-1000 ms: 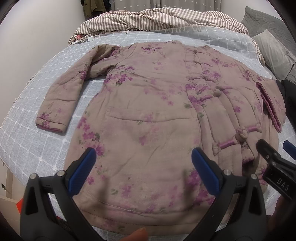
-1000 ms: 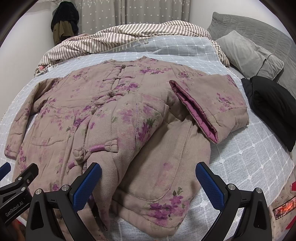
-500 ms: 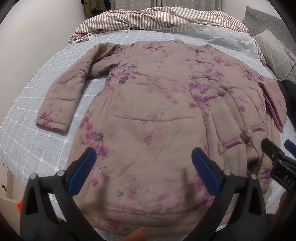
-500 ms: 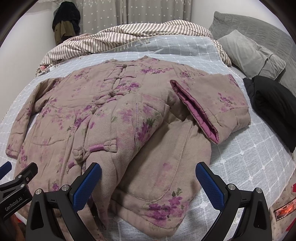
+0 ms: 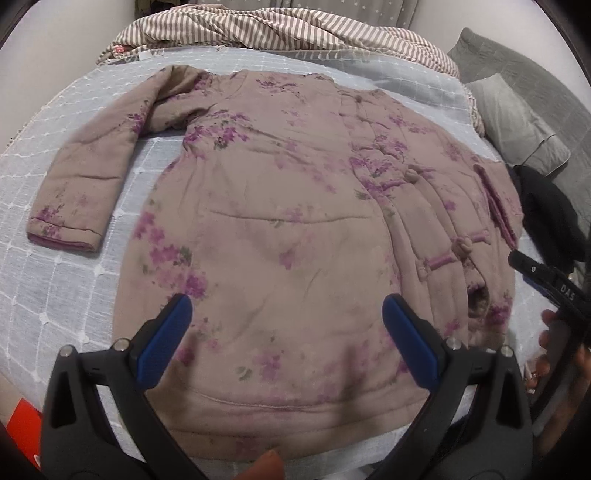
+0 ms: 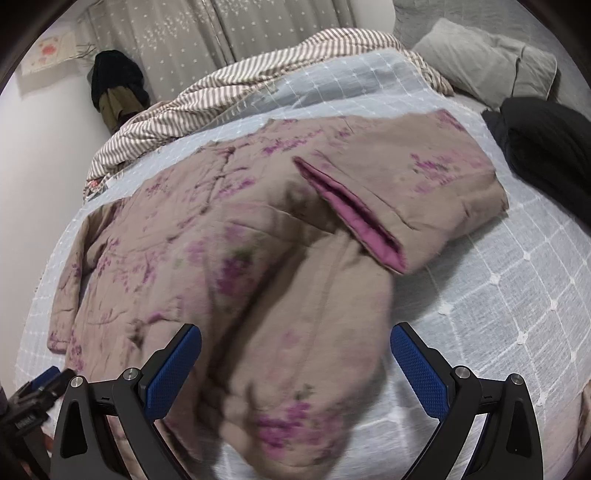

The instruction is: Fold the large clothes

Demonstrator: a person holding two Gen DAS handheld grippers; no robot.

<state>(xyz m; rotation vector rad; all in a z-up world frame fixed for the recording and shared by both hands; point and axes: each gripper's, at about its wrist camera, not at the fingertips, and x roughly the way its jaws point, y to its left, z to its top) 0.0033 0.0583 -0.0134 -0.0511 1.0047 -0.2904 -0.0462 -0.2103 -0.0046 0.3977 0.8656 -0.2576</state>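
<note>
I have the floral padded coat (image 5: 280,221) spread front-up on the bed (image 5: 74,288), its hem toward me and collar toward the striped duvet (image 5: 280,29) bunched at the far side. One sleeve (image 5: 88,173) lies stretched out flat on the blue checked cover; the other sleeve (image 6: 402,192) is folded across the chest, pink lining showing at the cuff. My left gripper (image 5: 288,332) hovers over the hem with its blue pads spread wide, holding nothing. My right gripper (image 6: 295,365) is likewise spread apart above the coat's lower corner, empty. A black garment (image 6: 543,147) and grey pillow (image 6: 484,62) sit beside the coat.
</note>
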